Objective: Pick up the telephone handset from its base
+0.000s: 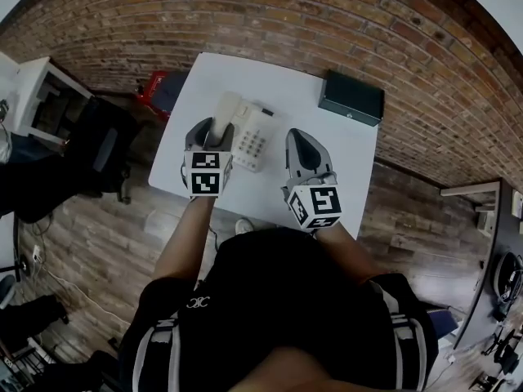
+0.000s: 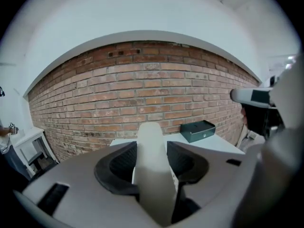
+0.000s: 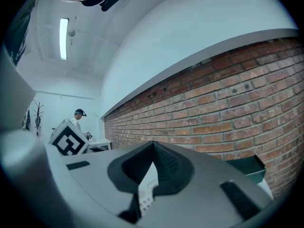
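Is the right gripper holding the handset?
No, the handset is clamped in the left gripper; the right gripper holds nothing.

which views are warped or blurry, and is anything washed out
Head view: strong fisheye, the brick wall bows, corners black, otherwise sharp. Left gripper view: the wall arches, the close handset looks soft. Right gripper view: bluish cast, and the ceiling light glares white.

Table (image 1: pixel 347 149) set against the brick wall (image 1: pixel 245 15) on its far side. Telephone base (image 1: pixel 255 137) on the table, left of centre. Handset (image 1: pixel 222 111) between the jaws of the left gripper (image 1: pixel 210 137), over the base's left part, with its far end toward the wall. Right gripper (image 1: pixel 304 149) just right of the base. Box (image 1: pixel 351 98) on the table's far right corner. Chair (image 1: pixel 102 149) on the floor, left of the table.
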A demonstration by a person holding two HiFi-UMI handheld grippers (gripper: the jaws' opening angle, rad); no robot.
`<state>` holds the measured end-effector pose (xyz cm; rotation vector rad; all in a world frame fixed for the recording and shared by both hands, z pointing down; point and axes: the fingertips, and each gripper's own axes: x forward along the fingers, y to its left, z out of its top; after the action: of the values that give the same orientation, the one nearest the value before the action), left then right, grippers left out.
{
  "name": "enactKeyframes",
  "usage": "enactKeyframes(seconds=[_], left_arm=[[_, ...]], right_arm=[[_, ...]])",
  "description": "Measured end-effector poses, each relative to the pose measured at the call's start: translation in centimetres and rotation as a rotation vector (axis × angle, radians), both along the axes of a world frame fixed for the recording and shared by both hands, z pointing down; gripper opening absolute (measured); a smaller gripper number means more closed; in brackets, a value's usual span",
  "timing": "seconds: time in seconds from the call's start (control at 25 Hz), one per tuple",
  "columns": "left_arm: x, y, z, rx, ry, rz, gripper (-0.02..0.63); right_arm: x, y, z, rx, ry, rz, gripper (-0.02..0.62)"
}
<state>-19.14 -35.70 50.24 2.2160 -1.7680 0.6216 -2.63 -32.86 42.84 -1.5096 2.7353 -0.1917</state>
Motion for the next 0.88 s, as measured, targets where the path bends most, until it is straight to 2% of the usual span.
enactKeyframes(seconds=[0.16,0.4,0.6,0.88], left_arm=[[0.1,2.1,-2.6,0.058,0.025,-0.01,0.198],[0.3,5.7,-4.5,0.111,0.052,-0.03,0.198],[0.4,7.1,-3.6,0.103,0.097,-0.05,0.196],[-0.5,7.7,-3.0,0.086,0.089,-0.074,0.196]], right_arm=[[-0.9,-0.3,-0.4,0.012,-0.016,-0.007,-0.003],[-3.0,0.0,-0.7,0.026,-0.04,-0.073,-0.003],[-4.0,0.1,-0.4,0.012,-0.044,-0.088,-0.003],[-4.5,0.4,-0.1,-0.001,-0.044,-0.099,-0.002]])
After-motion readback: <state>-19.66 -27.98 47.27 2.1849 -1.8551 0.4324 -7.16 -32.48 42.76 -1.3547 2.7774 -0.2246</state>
